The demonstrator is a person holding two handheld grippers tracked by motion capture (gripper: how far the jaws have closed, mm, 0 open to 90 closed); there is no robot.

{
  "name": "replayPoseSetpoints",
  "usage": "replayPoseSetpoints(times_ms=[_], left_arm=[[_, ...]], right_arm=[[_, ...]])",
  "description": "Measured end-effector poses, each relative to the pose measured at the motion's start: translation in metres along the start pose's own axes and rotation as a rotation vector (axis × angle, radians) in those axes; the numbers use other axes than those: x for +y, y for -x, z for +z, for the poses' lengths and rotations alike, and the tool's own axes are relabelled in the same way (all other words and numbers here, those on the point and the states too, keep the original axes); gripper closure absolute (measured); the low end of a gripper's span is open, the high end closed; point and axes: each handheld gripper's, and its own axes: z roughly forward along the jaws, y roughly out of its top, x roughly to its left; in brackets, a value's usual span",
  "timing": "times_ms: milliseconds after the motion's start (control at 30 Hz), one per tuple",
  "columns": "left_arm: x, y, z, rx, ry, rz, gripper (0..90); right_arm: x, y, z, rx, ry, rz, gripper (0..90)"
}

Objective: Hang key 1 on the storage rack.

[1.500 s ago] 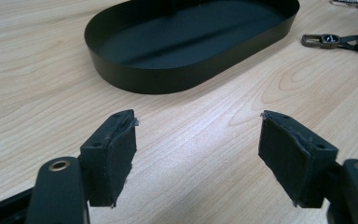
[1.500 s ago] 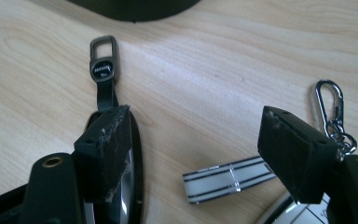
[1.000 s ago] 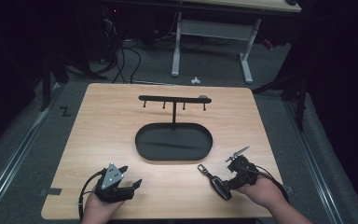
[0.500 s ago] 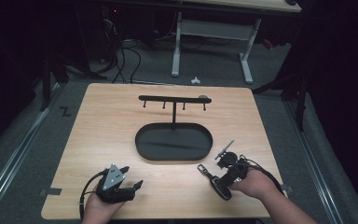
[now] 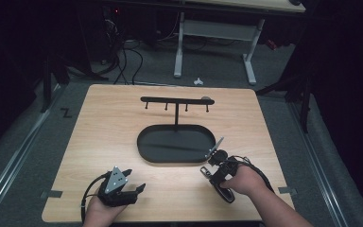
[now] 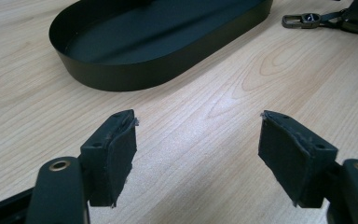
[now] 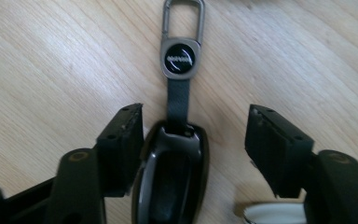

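Because the key fob (image 7: 172, 182) lies flat on the counter (image 5: 104, 137) between the spread jaws of the right tool (image 5: 216, 171), at about five o'clock from the tray, that tool looks lined up for a pinch it has not yet made: its jaws stand released, the left-hand one just touching the fob's shell, the other well apart. From the fob a short strap runs out at twelve o'clock in the right gripper view to a metal clip (image 7: 182, 35), so the fob seems set for lifting by its body, leaving the clip free for hanging. One fob, one clip.

At seven o'clock on the counter the left tool (image 5: 133, 188) rests low, jaws wide and holding nothing, apparently waiting.

Farther out sits one black oval tray (image 5: 146, 156), and behind it rises one rack (image 5: 176, 100) whose crossbar carries four small pegs, a likely place for the clip.
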Motion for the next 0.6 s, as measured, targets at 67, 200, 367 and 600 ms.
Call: replayPoseSetpoints(times_ms=[67,200,367,600], left_arm=[[0.0,0.0,0.0,-0.001,-0.001,0.002,28.1],[0.0,0.0,0.0,0.001,0.0,0.006,28.1],[0.0,0.001,0.0,-0.001,0.0,0.009,28.1],[0.001,0.002,0.0,0.0,0.001,0.013,28.1]], right_arm=[[0.004,0.0,0.003,0.002,-0.005,-0.024,41.8],[0.009,-0.003,0.009,-0.006,-0.039,-0.035,48.6],[0.013,-0.007,0.012,-0.011,-0.043,-0.043,58.3],[0.014,-0.01,0.012,-0.023,-0.044,-0.076,66.4]])
